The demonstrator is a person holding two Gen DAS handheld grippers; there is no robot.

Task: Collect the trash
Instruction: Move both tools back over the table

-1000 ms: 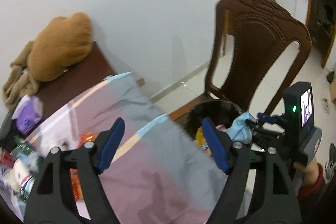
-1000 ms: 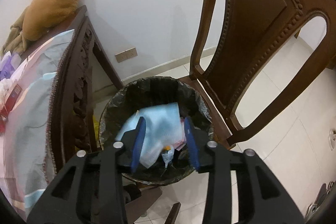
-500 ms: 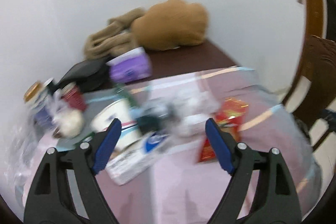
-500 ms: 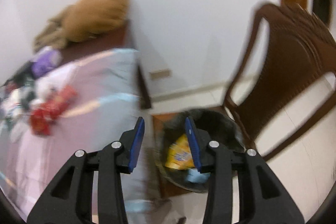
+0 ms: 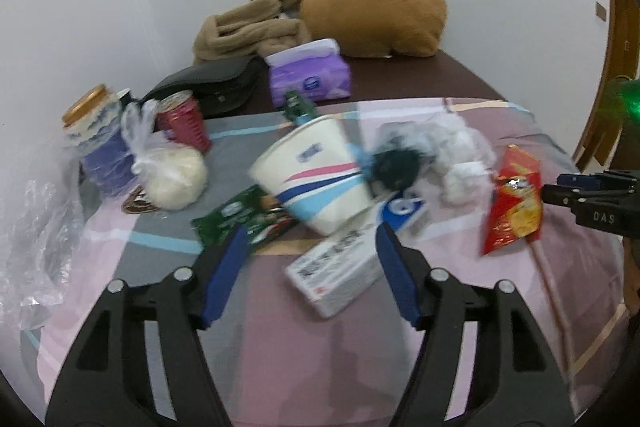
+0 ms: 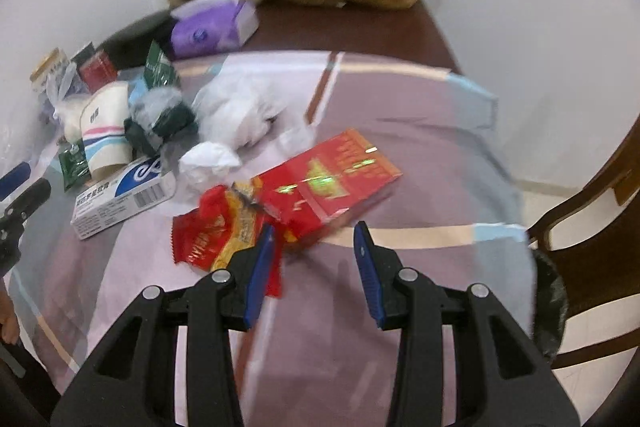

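Note:
Trash lies on the cloth-covered table (image 5: 280, 347). In the left wrist view, my left gripper (image 5: 310, 267) hovers over a white printed box (image 5: 336, 267), its jaws closing with nothing pressed between them. Just beyond lie a tipped paper cup (image 5: 316, 175), a green wrapper (image 5: 240, 219) and crumpled white tissue (image 5: 460, 151). In the right wrist view, my right gripper (image 6: 314, 263) stands open and empty above the cloth. A red box (image 6: 332, 175) and a torn red snack wrapper (image 6: 212, 231) lie right in front of it. The black-lined bin (image 6: 550, 307) shows at the table's right edge.
At the back sit a purple tissue pack (image 5: 308, 75), a black pouch (image 5: 208, 83), a brown plush (image 5: 376, 15), a red can (image 5: 184, 123), a jar (image 5: 96, 143) and a bagged white lump (image 5: 172, 175). A wooden chair (image 6: 592, 227) stands right of the bin.
Both grippers have swung left, from over the bin and chair to the cluttered table. The pale blue sheet seen at my right gripper's tips is no longer there.

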